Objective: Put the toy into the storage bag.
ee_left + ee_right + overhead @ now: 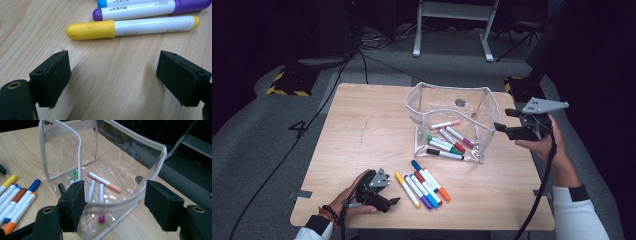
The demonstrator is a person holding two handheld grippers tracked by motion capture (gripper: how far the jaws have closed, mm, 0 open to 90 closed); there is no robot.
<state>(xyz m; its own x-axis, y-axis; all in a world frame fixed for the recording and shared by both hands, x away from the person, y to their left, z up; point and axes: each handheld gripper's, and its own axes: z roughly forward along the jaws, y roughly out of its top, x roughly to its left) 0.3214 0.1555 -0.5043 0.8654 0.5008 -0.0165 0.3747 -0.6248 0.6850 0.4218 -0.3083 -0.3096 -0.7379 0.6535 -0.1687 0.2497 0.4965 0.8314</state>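
A clear plastic pouch (484,145) stands open on the wooden table (362,125), right of centre. Several markers (447,142) lie inside it. More markers (427,187) lie in a row near the front edge, the yellow marker (406,189) leftmost. My left gripper (389,198) rests on the table just left of that row. In the left gripper view the left gripper (112,77) stands open, with the yellow marker (130,27) lying crosswise ahead of it. My right gripper (506,120) is open at the pouch's right side. In the right gripper view the right gripper (117,205) has the pouch rim (112,203) between its jaws.
A purple marker (150,10) lies just beyond the yellow one. The right gripper's cable (542,190) hangs past the table's right edge. Cables (312,120) cross the grey floor at left. White stand legs (452,30) are behind the table.
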